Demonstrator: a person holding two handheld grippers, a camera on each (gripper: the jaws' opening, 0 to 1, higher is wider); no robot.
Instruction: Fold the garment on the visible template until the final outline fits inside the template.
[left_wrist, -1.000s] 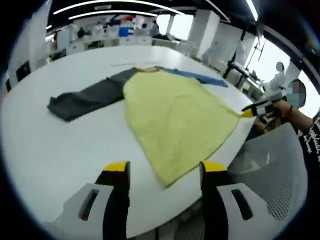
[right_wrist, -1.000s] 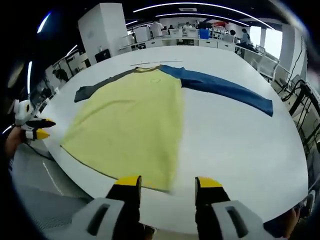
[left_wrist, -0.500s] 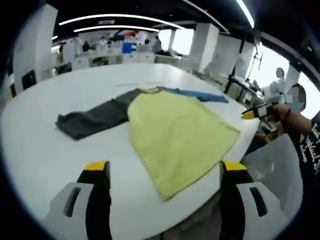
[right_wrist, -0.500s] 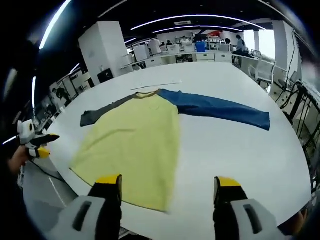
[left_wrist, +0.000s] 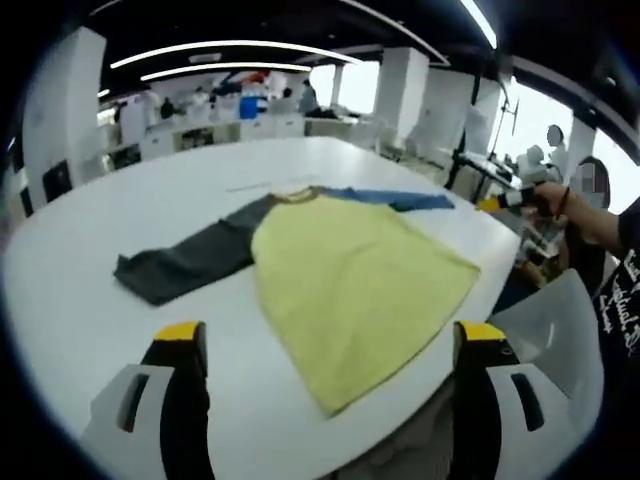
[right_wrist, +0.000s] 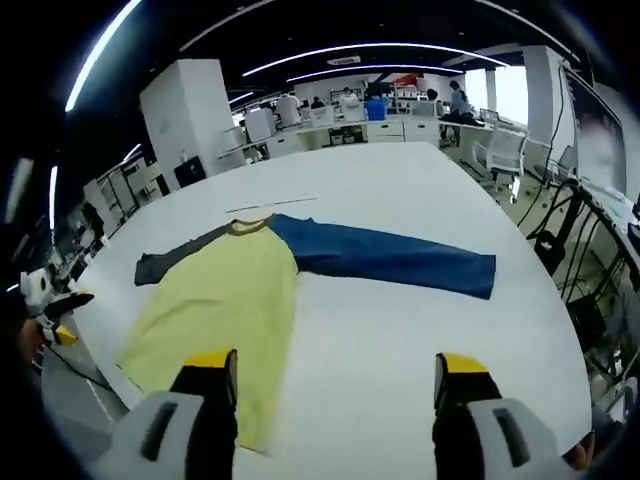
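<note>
Nearest in the left gripper view, the left tool (left_wrist: 330, 335) has its jaws spread wide apart, gripping nothing; the right tool (right_wrist: 337, 365) likewise stands spread and empty over the white counter (right_wrist: 400, 320). Beyond them the garment (right_wrist: 215, 300) lies flat on the counter, yellow body toward the near edge, grey sleeve (left_wrist: 185, 268) and blue sleeve (right_wrist: 390, 260) stretched out to opposite sides. A grey chair (left_wrist: 550, 340) stands beside the counter's edge. Far back are desks and white pillars.
</note>
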